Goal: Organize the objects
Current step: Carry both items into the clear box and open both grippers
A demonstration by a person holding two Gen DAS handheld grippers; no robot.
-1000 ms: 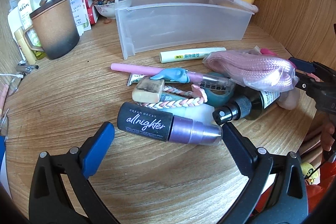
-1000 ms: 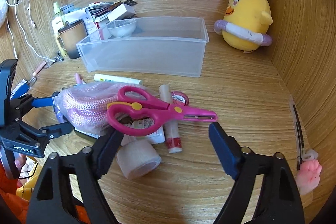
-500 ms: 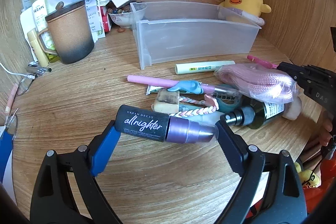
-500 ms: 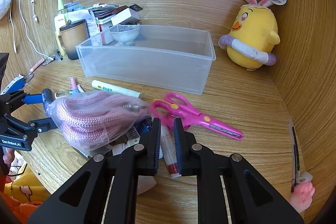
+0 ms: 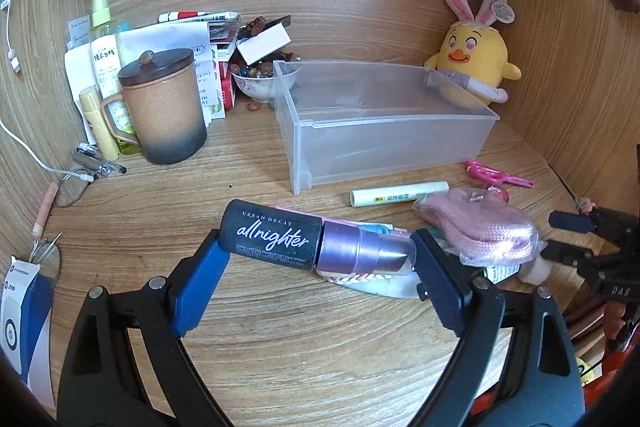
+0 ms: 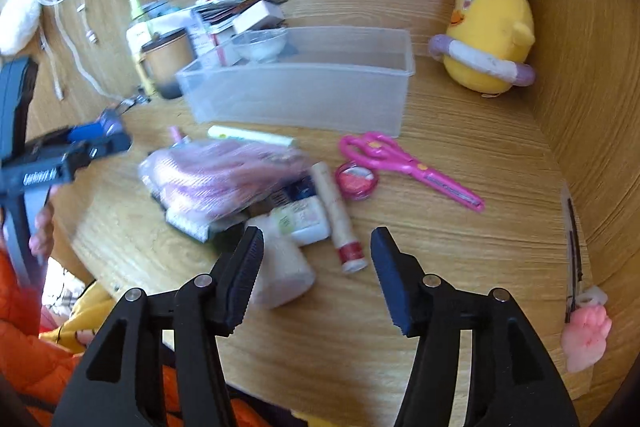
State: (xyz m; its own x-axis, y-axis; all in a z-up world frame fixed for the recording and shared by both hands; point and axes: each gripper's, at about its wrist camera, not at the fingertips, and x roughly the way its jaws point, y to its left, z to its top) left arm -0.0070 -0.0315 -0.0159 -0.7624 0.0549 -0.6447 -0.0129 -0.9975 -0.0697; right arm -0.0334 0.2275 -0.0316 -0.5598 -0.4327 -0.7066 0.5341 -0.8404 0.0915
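My left gripper (image 5: pixel 320 255) is shut on a black and purple setting spray bottle (image 5: pixel 280 241), gripped end to end and lifted off the desk. The bottle hangs level in front of the clear plastic bin (image 5: pixel 384 131), which looks empty. My right gripper (image 6: pixel 318 241) is opening with nothing between its fingers. It hovers over a white roll (image 6: pixel 282 271) and a red-capped tube (image 6: pixel 338 215) that lie on the desk. Pink scissors (image 6: pixel 404 163) lie past it, near the bin (image 6: pixel 304 95). A bagged pink rope (image 6: pixel 224 175) tops the pile on the left.
A lidded brown mug (image 5: pixel 162 107), a bowl of beads (image 5: pixel 260 83) and papers crowd the back left. A yellow plush chick (image 5: pixel 472 55) sits behind the bin. A pale green tube (image 5: pixel 398 193) lies before the bin. Wooden walls close in behind and to the right.
My left gripper closed on the spray bottle and raised it off the pile. The scissors went from atop the pile to the desk; my right gripper shut, then spread partway.
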